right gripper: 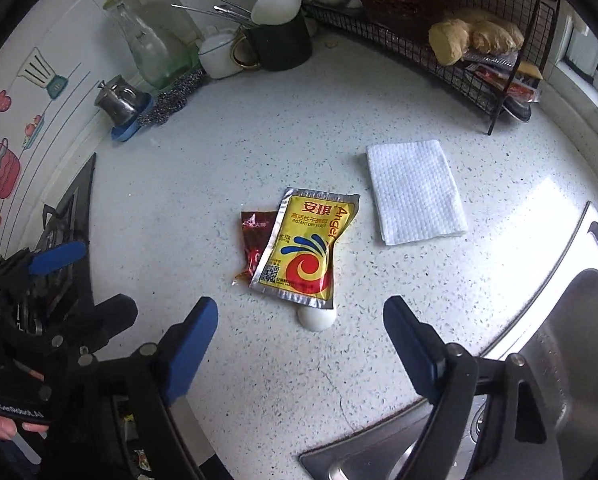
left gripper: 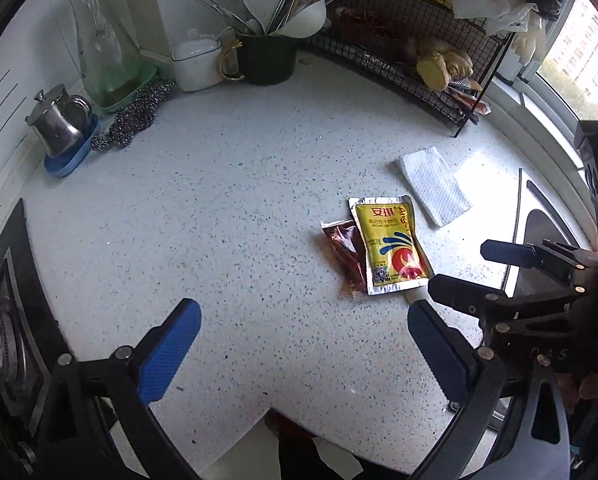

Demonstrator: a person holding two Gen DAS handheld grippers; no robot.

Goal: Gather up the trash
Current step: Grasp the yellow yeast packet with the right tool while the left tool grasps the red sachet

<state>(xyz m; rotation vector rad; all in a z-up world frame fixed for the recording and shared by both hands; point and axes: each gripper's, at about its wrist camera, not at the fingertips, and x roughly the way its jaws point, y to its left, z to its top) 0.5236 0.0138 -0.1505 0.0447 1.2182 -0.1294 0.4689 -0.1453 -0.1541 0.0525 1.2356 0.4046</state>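
A yellow yeast packet (left gripper: 391,246) (right gripper: 305,246) lies on the speckled white counter (left gripper: 227,208), overlapping a dark red sauce sachet (left gripper: 345,250) (right gripper: 255,240). A small white round piece (right gripper: 316,319) peeks out under the packet's near edge. A folded white paper towel (left gripper: 433,190) (right gripper: 413,190) lies just beyond. My left gripper (left gripper: 305,338) is open and empty, left of the packets. My right gripper (right gripper: 301,330) is open and empty, just short of the packet; it shows in the left wrist view (left gripper: 487,270).
A steel sink (right gripper: 559,352) is at the right. A gas stove (right gripper: 65,232) is at the left. At the back stand a glass carafe (left gripper: 103,40), steel pot (left gripper: 57,124), scrubber (left gripper: 139,114), utensil cup (left gripper: 267,58) and a black wire rack (left gripper: 411,60).
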